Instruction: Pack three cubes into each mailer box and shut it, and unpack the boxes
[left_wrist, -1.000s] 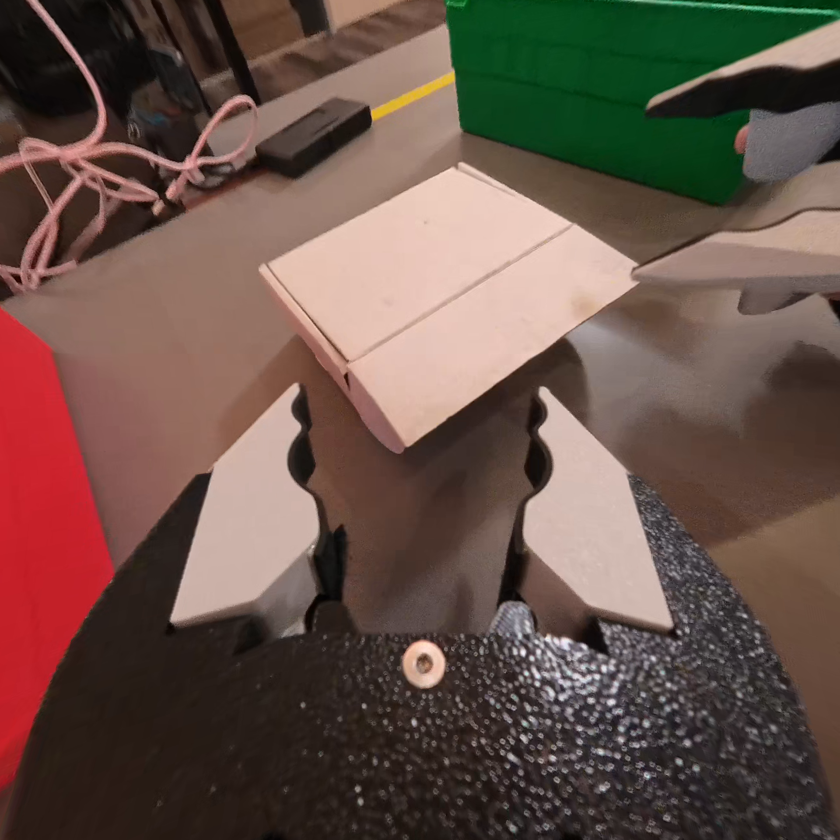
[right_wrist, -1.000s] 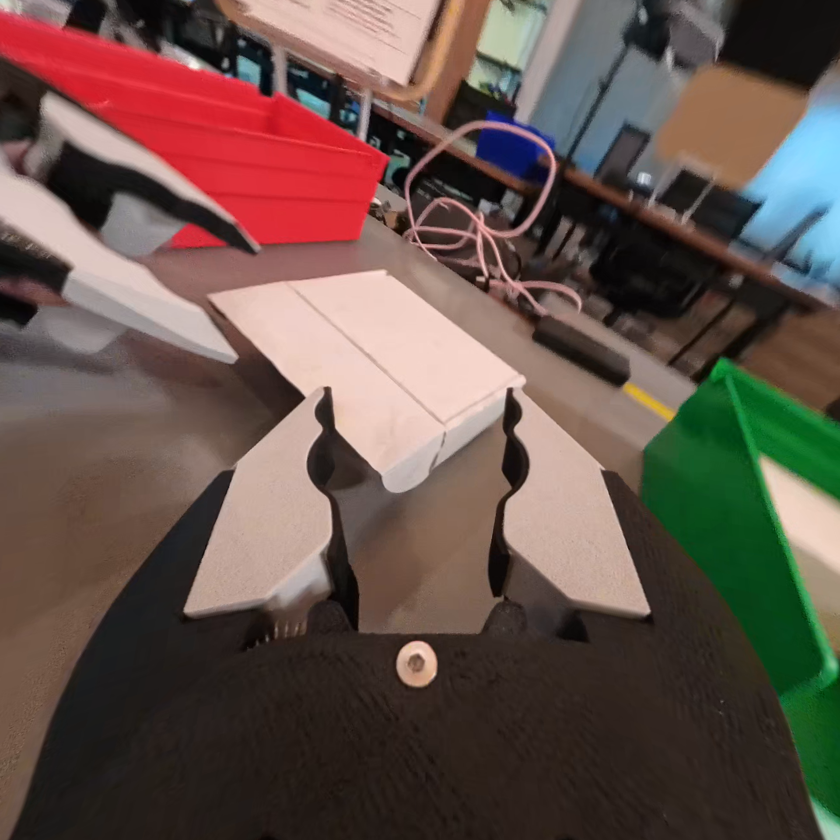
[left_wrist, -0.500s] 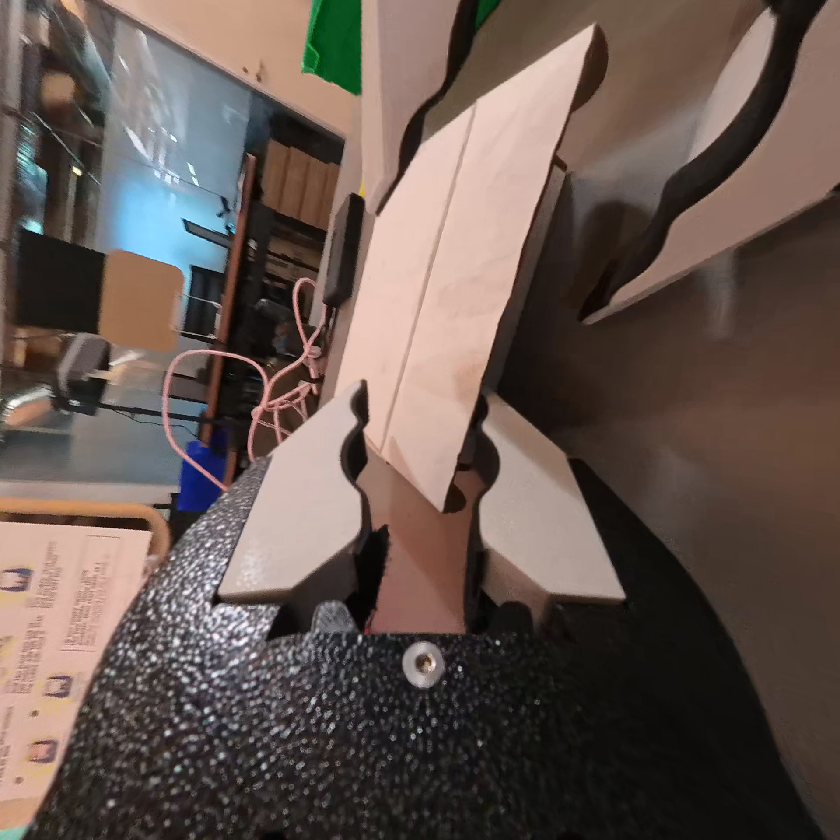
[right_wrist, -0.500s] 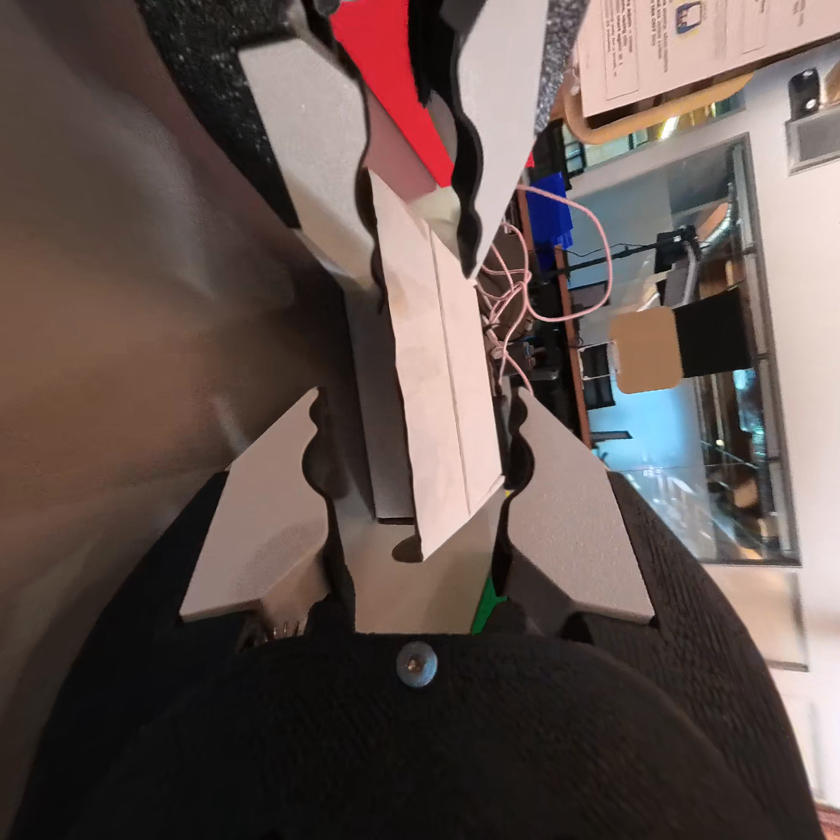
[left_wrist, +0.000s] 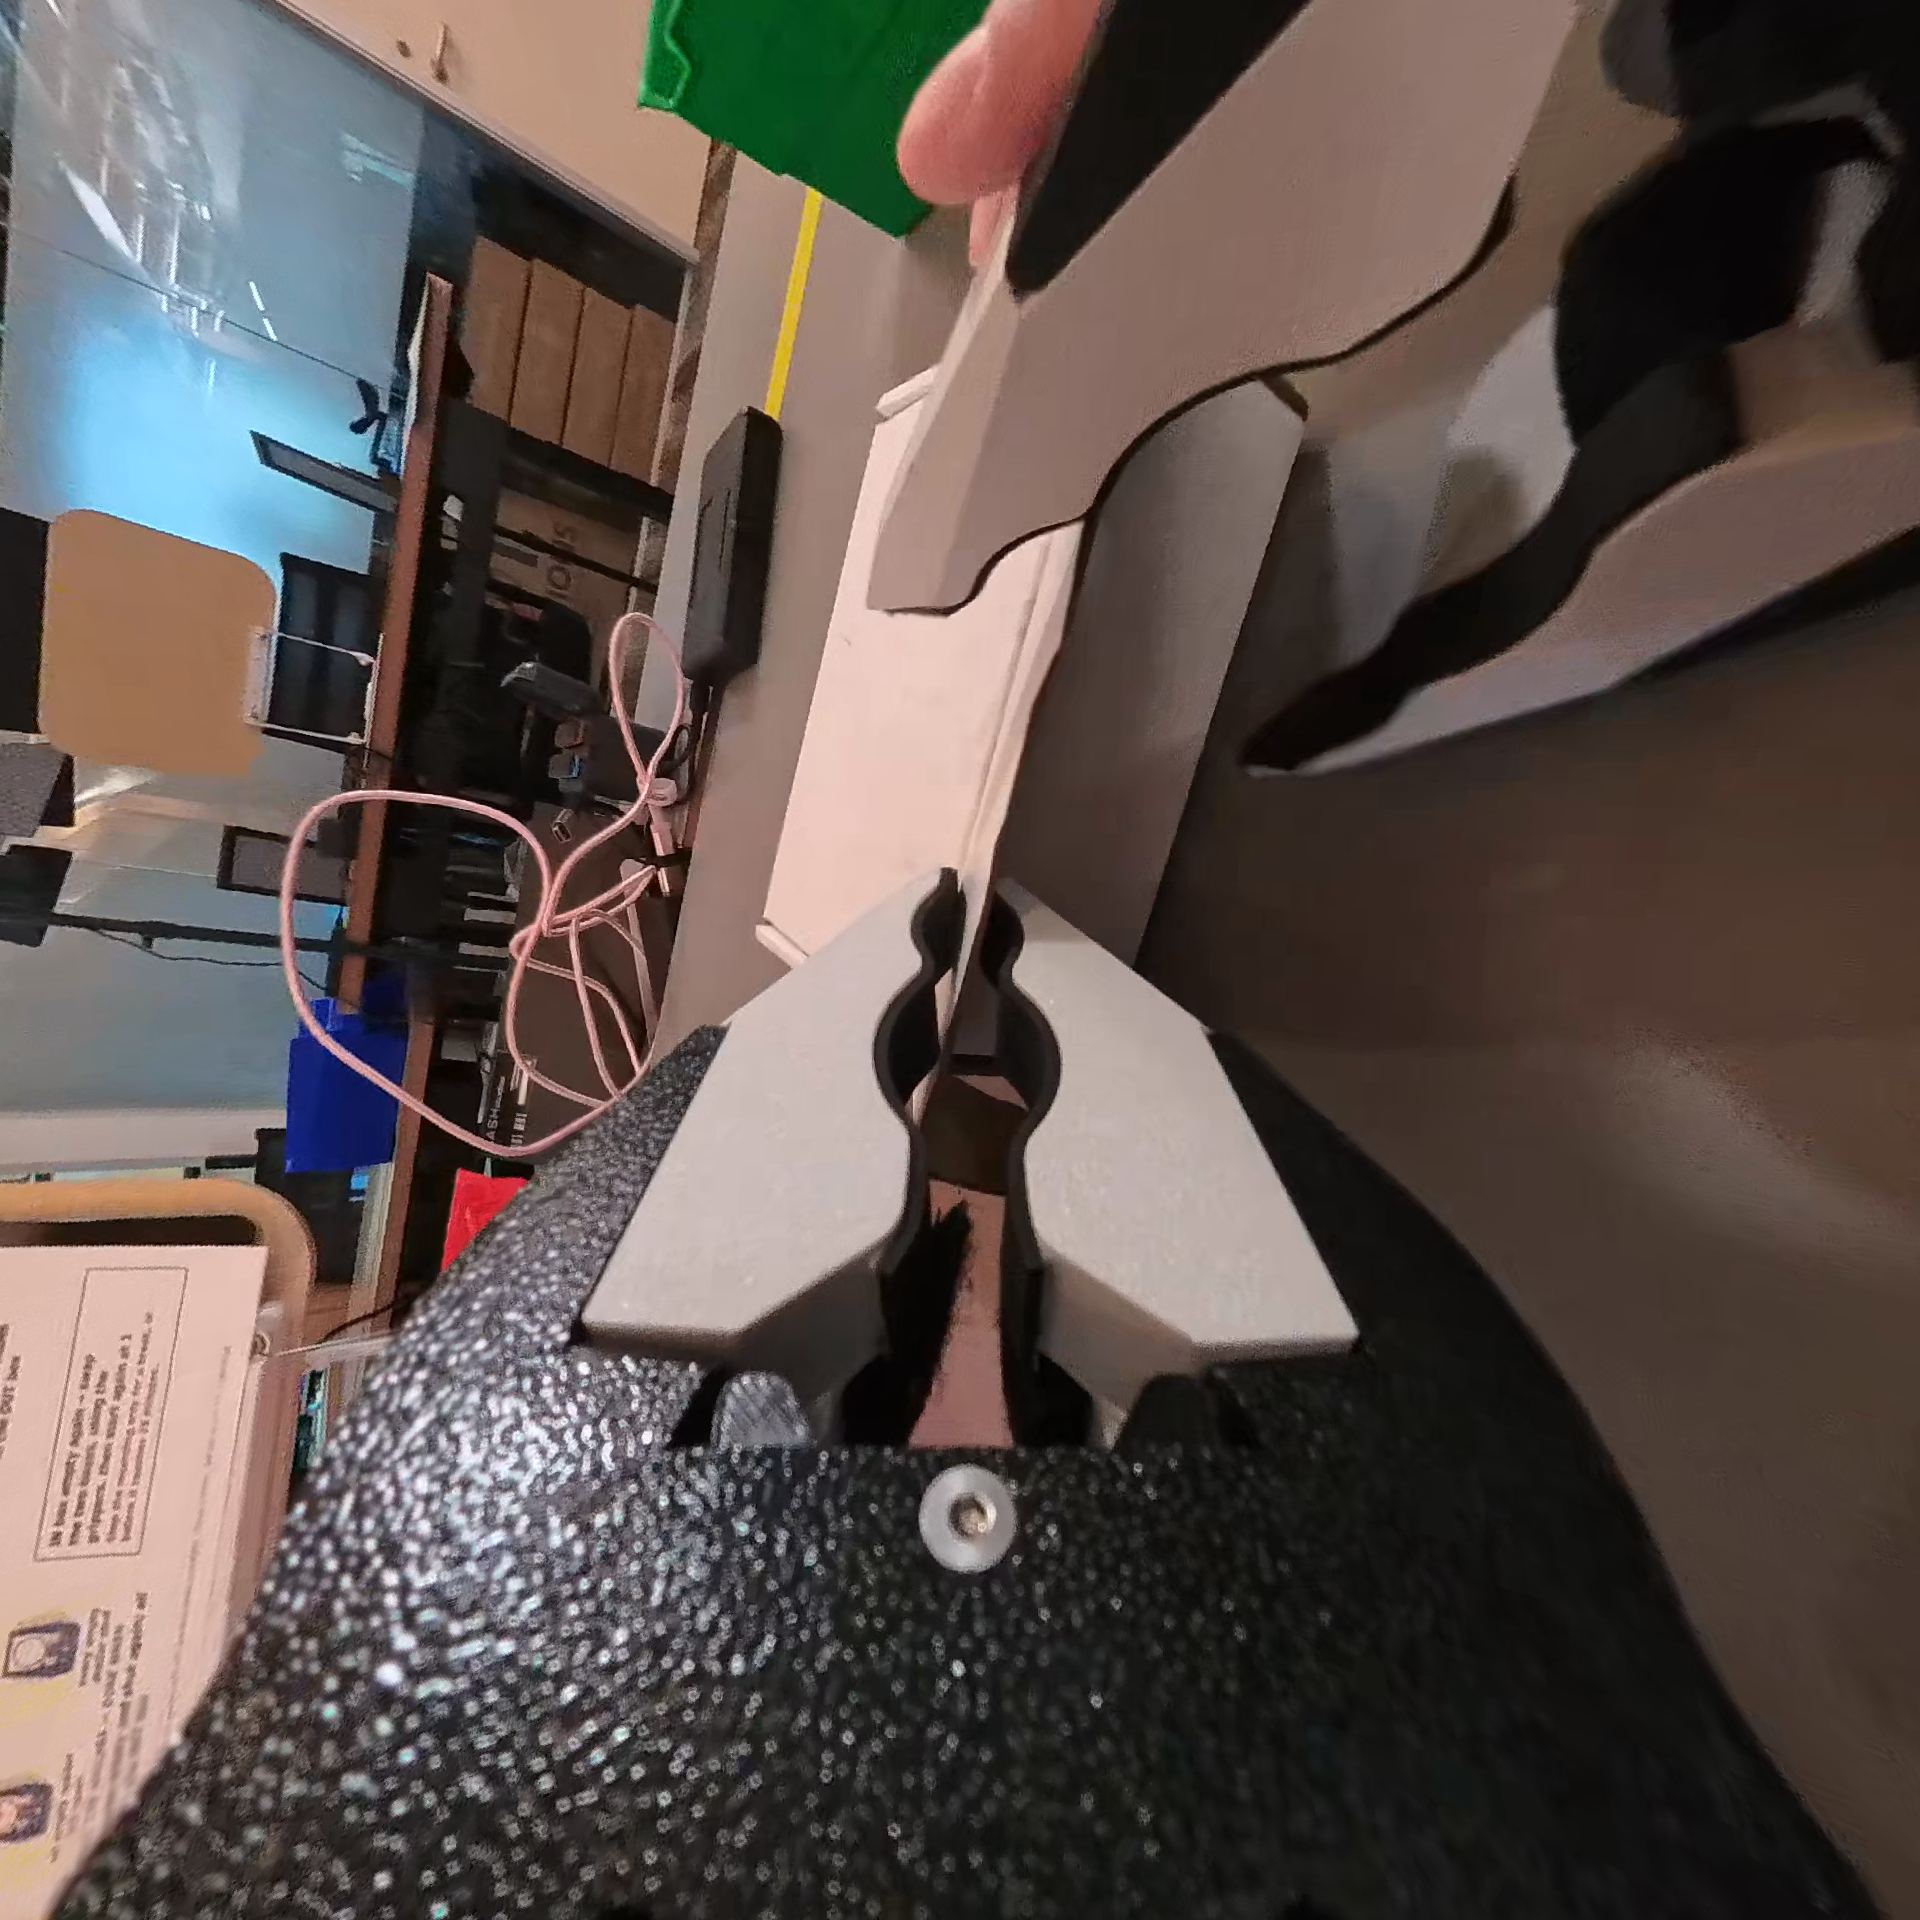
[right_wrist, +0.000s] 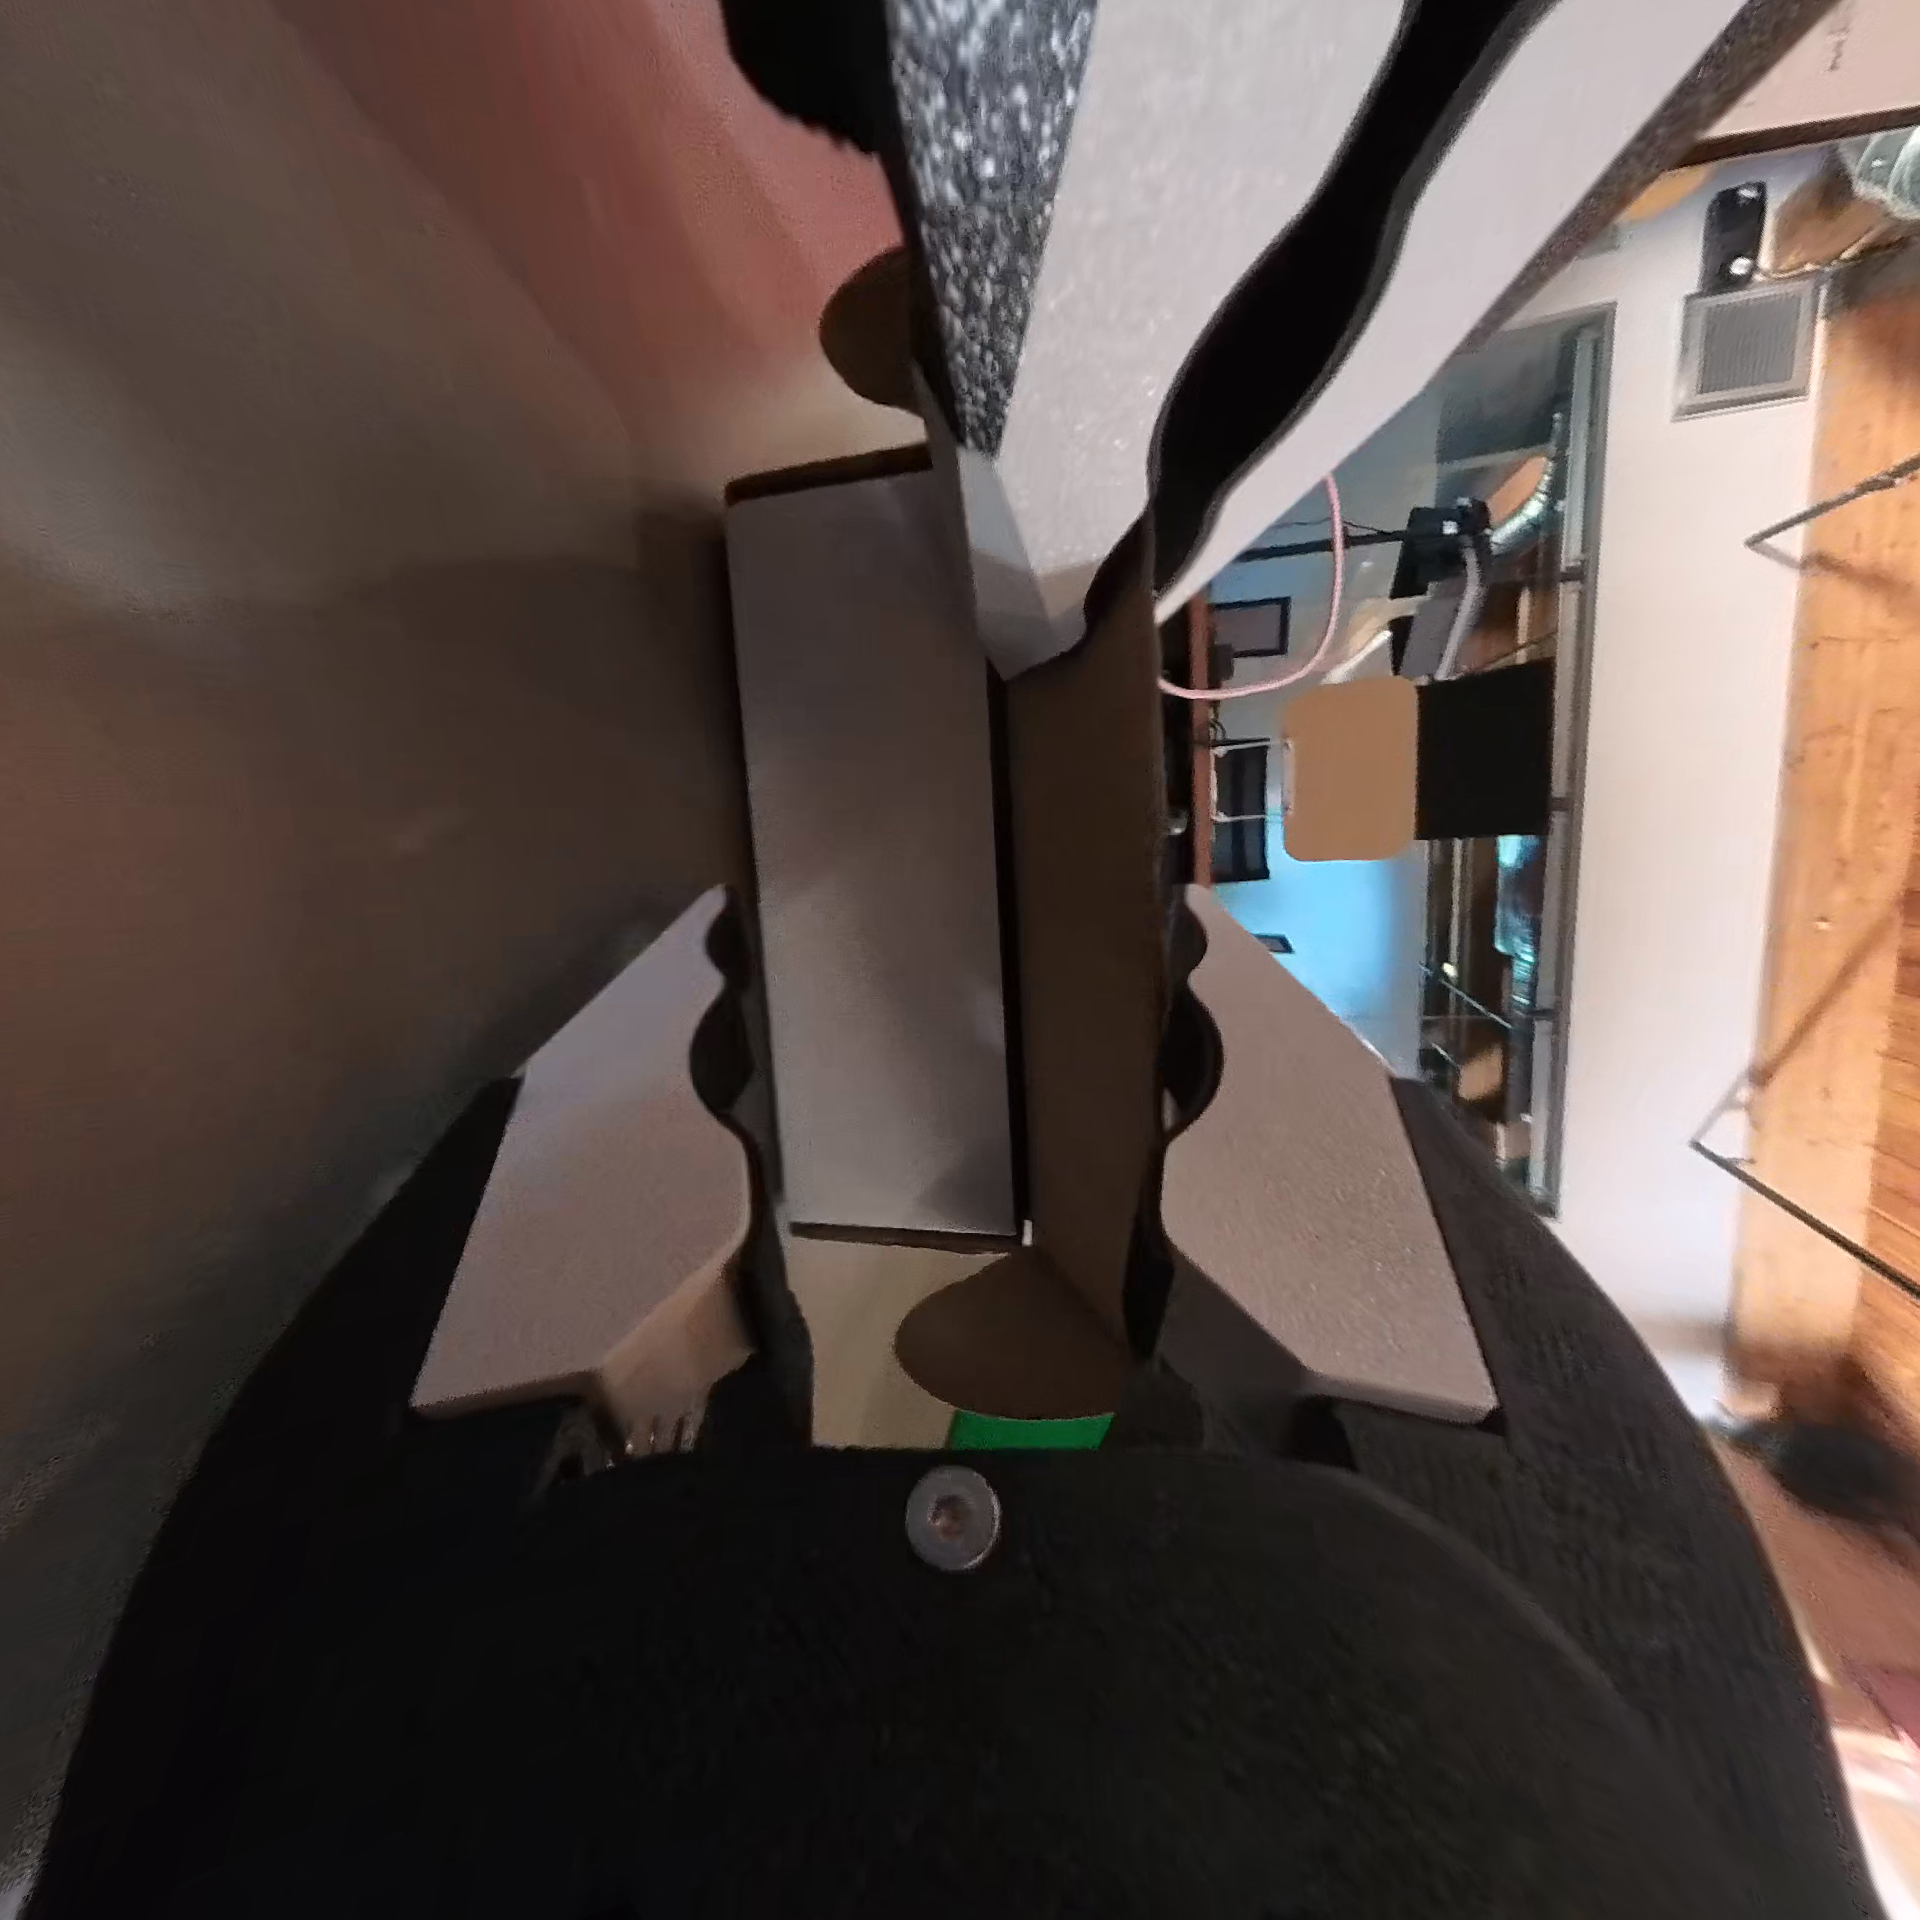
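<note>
A pale tan mailer box (left_wrist: 914, 665) fills mid-frame, its inner flap (right_wrist: 1081, 935) brown. The grippers' fingers (left_wrist: 790, 1132) are light grey on speckled black bodies. A green bin (left_wrist: 790, 94), yellow line (left_wrist: 792, 291), pink cable (left_wrist: 436, 831) and blue bin (left_wrist: 338, 1081) sit left.

**Matt card, speckled plastic, sheened tabletop**

The mailer box (left_wrist: 914, 707) is showing as pale, matt cardboard outside, smooth and faintly scuffed, while its inner faces (right_wrist: 1081, 935) are looking like raw brown card. The left gripper (left_wrist: 961, 894) body is presenting as black plastic with a rough, glittering speckle; its fingers (left_wrist: 790, 1122) are looking like matt grey plastic with a fine grain, lined with black rubbery wavy pads that are pinching a thin card flap. The right gripper (right_wrist: 961, 935) shell is reading as duller black textured plastic. The table (left_wrist: 1558, 1039) is looking smooth, grey-brown, softly reflective. Far off, a green bin (left_wrist: 810, 94) is appearing as glossy plastic, and a pink cable (left_wrist: 416, 935) as smooth.
</note>
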